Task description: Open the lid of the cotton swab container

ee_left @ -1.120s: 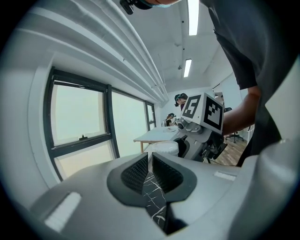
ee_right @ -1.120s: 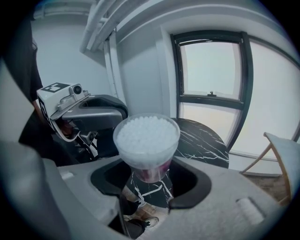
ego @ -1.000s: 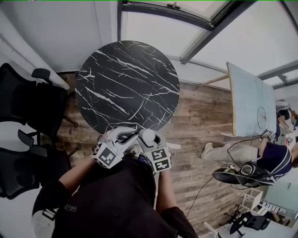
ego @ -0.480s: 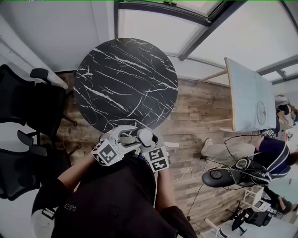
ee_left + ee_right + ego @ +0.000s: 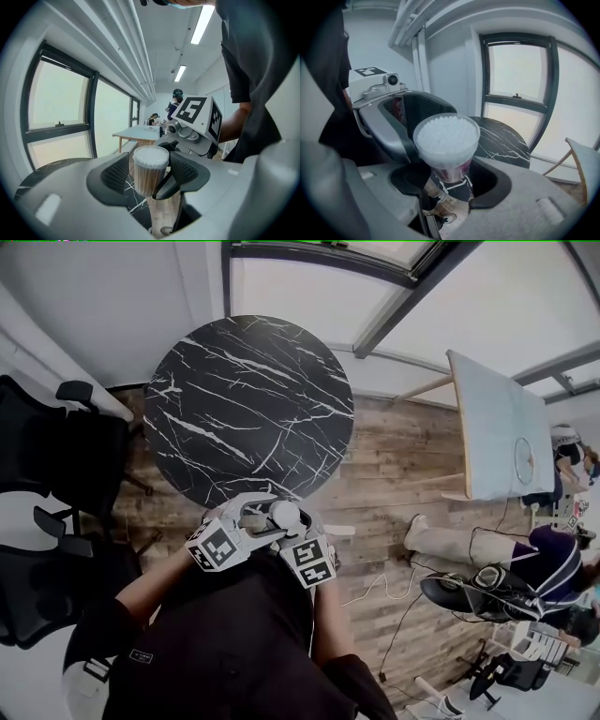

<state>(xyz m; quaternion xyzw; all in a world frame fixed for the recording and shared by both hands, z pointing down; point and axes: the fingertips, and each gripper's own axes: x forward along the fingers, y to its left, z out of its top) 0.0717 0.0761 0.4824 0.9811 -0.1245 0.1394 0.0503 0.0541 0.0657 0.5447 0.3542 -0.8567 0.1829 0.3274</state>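
Observation:
A small clear cotton swab container (image 5: 447, 136), packed with white-tipped swabs, stands upright in my right gripper (image 5: 449, 177), which is shut on its lower part. In the left gripper view the container (image 5: 151, 164) sits between the pads of my left gripper (image 5: 150, 172). Those jaws are opening, with a thin gap on each side. I cannot tell whether a clear lid still covers the top. In the head view both grippers meet at the container (image 5: 284, 514), close to my body, just off the table's near edge.
The round black marble table (image 5: 248, 409) lies ahead of the grippers. Black office chairs (image 5: 47, 456) stand at the left. On the wooden floor to the right are a pale table (image 5: 492, 427), a seated person (image 5: 548, 563) and a loose cable (image 5: 375, 592).
The left gripper's jaws have spread away from the container. Both grippers have shifted slightly left and stay pressed together in front of my body. The person at the right has moved.

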